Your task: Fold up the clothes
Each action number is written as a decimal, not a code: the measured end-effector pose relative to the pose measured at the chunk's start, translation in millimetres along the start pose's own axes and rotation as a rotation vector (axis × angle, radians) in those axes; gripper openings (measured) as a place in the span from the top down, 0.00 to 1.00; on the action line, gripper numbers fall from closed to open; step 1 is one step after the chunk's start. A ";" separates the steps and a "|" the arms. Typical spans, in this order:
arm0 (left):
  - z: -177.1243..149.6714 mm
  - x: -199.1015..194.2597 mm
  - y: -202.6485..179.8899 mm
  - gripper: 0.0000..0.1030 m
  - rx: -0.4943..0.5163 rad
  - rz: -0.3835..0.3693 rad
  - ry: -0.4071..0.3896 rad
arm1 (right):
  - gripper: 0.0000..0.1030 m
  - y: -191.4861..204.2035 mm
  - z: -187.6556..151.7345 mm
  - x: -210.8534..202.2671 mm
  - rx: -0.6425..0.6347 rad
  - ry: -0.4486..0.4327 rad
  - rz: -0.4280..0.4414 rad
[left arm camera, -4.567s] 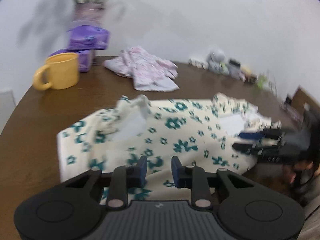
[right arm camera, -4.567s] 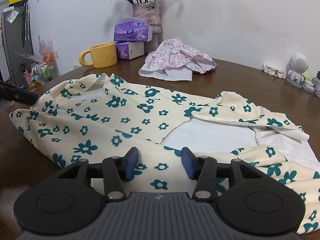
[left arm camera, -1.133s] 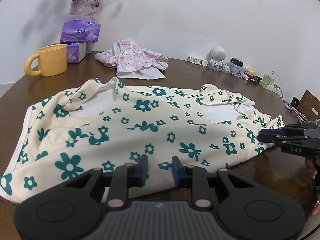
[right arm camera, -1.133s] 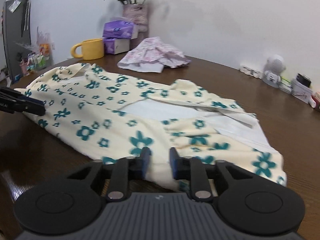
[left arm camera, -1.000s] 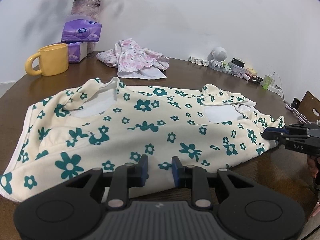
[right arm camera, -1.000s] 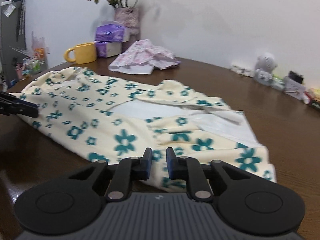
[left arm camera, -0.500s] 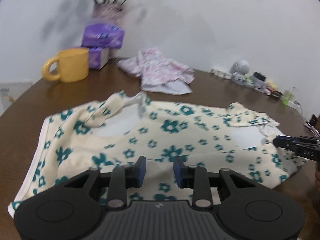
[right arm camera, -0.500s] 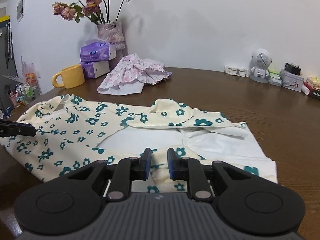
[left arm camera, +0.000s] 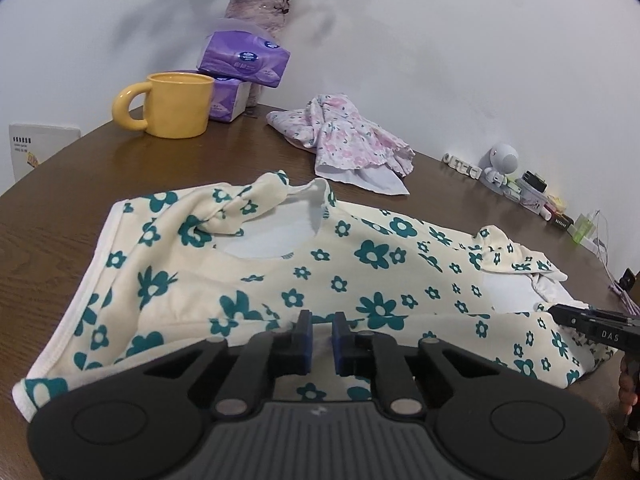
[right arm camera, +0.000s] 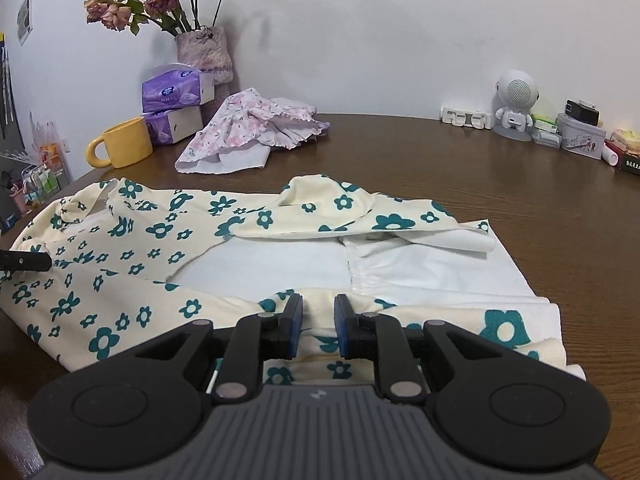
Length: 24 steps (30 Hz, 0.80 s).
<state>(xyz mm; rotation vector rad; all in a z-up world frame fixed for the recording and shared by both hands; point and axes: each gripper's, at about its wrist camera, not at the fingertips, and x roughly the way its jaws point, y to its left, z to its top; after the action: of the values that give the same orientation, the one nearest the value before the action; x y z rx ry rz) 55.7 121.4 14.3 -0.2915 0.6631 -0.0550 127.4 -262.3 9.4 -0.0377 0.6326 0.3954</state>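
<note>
Lying spread across the brown wooden desk (right arm camera: 520,184) is one cream garment with teal flowers (left arm camera: 360,256), its white lining showing where parts are turned back. Two hand-held grippers work its near edge. The left hand-held gripper (left arm camera: 319,334) has just been closing its jaws, and they now stand narrowly apart with a fold of the flowered cloth pinched between the blue pads. The right hand-held gripper (right arm camera: 318,326) likewise has its jaws nearly together, clamped on a ridge of the same garment near its white-lined end (right arm camera: 420,268). Each gripper's black tip shows at the edge of the other's view, resting at the garment's border.

Behind the flowered garment lies one second piece of clothing, a crumpled pink floral garment (right arm camera: 256,128), apart from the first. To the left of it stands one yellow mug (left arm camera: 176,104), just beside two purple tissue packs (left arm camera: 244,56) stacked one on the other. Behind the packs is one vase (right arm camera: 204,52) of dried roses. Along the far right rim of the desk stand one small white robot figure (right arm camera: 516,100), one white power strip (right arm camera: 466,118) and a cluster of small boxes and bottles too crowded to count.
</note>
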 end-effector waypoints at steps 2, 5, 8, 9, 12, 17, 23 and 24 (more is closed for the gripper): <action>-0.1 0.0 0.6 0.90 -0.007 -0.002 -0.001 | 0.85 0.0 0.5 -0.3 0.000 0.000 -0.001; -0.8 -0.7 1.9 0.90 -0.018 -0.004 -0.007 | 0.85 0.3 0.2 -0.8 -0.004 -0.001 -0.008; -1.5 -1.7 4.8 0.90 -0.047 -0.008 -0.018 | 0.85 -1.5 -0.8 -3.4 0.003 -0.011 -0.011; -2.1 -2.7 6.3 0.90 -0.064 -0.006 -0.028 | 0.85 -3.0 -1.0 -4.9 0.010 -0.016 -0.010; -4.4 -11.9 8.5 0.78 -0.084 0.065 -0.096 | 0.85 -10.8 -0.8 -12.0 0.037 -0.046 -0.044; -4.3 -11.7 18.5 0.80 -0.105 0.082 -0.091 | 0.85 -26.1 -1.9 -13.3 0.062 -0.036 -0.108; -2.3 -19.2 21.2 0.73 -0.140 0.105 -0.110 | 0.84 -42.9 -1.3 -22.2 0.124 -0.059 -0.105; -2.9 -24.3 21.7 0.63 -0.145 0.115 -0.130 | 0.84 -49.2 -0.1 -31.2 0.157 -0.085 -0.104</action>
<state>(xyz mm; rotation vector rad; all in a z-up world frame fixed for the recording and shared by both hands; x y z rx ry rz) 33.8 144.9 20.5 -0.3927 0.5542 0.1213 122.7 -318.6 23.3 0.0952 0.5735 0.2449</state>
